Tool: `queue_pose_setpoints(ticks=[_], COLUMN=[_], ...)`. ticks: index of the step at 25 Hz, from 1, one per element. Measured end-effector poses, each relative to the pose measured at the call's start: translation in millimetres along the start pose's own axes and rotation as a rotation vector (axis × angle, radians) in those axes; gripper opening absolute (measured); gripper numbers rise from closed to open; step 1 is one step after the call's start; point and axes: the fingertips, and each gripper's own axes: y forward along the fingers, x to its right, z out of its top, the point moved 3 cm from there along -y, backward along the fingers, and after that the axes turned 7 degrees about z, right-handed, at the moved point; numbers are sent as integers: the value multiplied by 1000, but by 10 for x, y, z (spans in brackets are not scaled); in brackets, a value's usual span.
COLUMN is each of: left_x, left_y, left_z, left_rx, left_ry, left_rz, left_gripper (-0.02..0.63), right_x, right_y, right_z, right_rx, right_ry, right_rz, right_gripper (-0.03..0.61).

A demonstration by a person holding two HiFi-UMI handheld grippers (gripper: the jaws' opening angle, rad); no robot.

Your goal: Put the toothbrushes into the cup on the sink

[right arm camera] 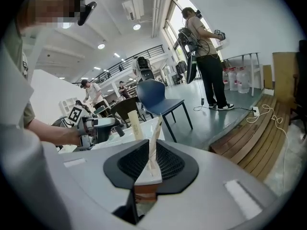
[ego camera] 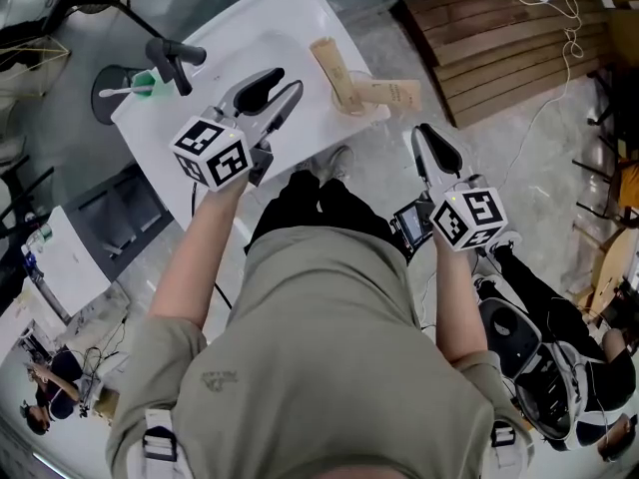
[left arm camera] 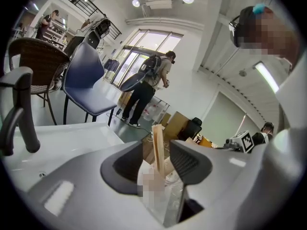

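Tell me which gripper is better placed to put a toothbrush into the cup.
Right: the right gripper is shut on a thin pack, likely a toothbrush; the left gripper, nearer the cup, is open, empty.

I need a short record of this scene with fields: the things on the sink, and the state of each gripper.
sink: white, far end of the head view
faucet: black, at the sink's left
cup: clear, at the sink's right corner
boxes: two, tan; one stands in the cup, one lies low to its right
left gripper: over the sink, jaws apart, empty
right gripper: off the sink, jaws nearly together; unclear whether it holds anything
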Motion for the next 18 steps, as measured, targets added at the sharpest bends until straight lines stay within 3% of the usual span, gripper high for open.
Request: queue_pose_setpoints(ticks=[4,13,18], left_x=[110,465,652], left_y=[-142,-323,-407], left_z=[5,7,13], left_rx=[9,26,31], left_ry=[-1,29,34], left_rz=[-12,-75,-104], left_gripper=[173,54,23], right_x=[-36,-278,-479], right_y=[-54,-69,-47], right_z=[53,141,219], right_rx=[10,20,42], right_ry=[-7,-58,-72], right_rz=[10,59,118], right_gripper=[54,54,52])
